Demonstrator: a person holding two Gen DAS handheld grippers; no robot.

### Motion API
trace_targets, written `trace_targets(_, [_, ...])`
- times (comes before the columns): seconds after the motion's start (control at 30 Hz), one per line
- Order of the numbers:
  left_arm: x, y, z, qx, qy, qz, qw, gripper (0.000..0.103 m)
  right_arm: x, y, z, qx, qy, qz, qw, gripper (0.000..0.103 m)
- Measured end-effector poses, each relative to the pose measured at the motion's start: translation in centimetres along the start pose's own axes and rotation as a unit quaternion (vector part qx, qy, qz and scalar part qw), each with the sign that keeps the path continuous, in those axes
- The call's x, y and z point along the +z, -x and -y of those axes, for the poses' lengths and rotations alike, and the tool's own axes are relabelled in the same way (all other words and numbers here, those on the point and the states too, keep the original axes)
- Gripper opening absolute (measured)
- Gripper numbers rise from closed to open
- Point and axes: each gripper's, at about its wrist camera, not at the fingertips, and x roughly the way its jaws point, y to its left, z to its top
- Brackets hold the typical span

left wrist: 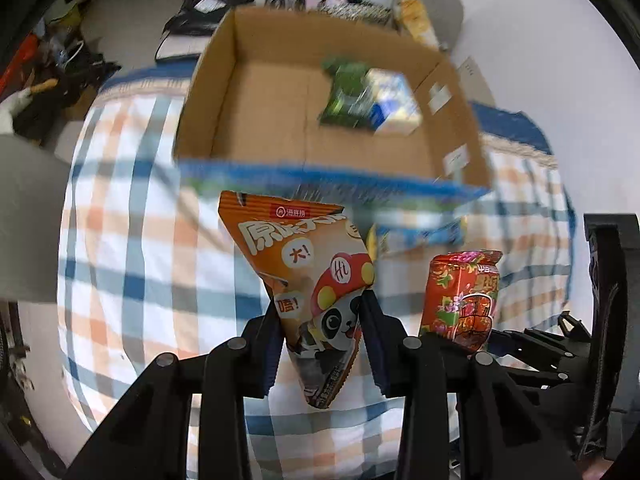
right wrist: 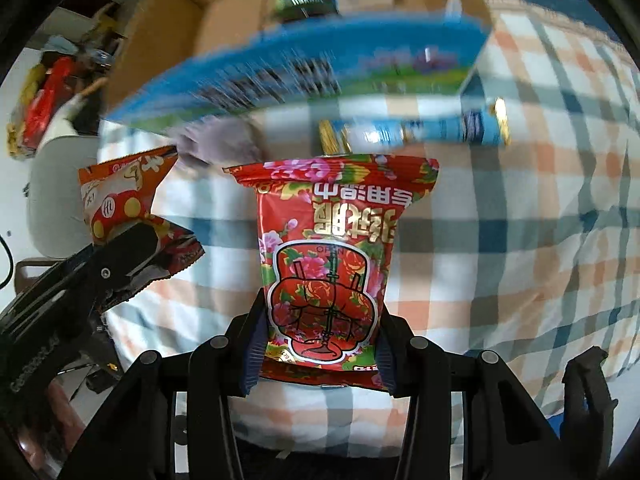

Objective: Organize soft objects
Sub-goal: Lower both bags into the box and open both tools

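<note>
Clamping orange packet (left wrist: pixel 316 304) left, red packet (right wrist: pixel 326 264) right | carrying toward cardboard box (left wrist: pixel 224 92) | needing release over box

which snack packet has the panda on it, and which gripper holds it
The orange packet, clamped in the left gripper, shows a panda in a red cap. The red floral packet in the right gripper has none.

A plaid cloth (left wrist: pixel 132 248) covers the surface; grey floor (left wrist: pixel 132 20) lies beyond.
</note>
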Motion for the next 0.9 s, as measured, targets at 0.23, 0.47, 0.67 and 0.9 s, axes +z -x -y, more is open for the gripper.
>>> trace_targets(0.23, [7.6, 1.9, 0.7, 0.02, -0.023, 0.027, 0.9992, 0.033, 5.6, 7.2, -1.0, 0.009, 0.007, 0.051, 0.999, 0.048])
trace_targets(0.47, [16.4, -2.9, 0.0, 0.049, -0.026, -0.02, 0.9982, 0.033, 14.4, 6.5, -0.2, -0.015, -0.011, 0.053, 0.998, 0.048])
trace_targets(0.67, [21.0, -9.0, -1.2, 0.071, -0.027, -0.075, 0.9943, 0.033, 19.7, 0.2, 1.5, -0.051, -0.024, 0.014, 0.998, 0.048])
trace_targets(0.9, [24.1, -15.2, -2.2, 0.094, -0.036, -0.123, 0.9873, 0.034, 23.2, -6.6, 3.5, -0.081, -0.033, -0.037, 0.995, 0.048])
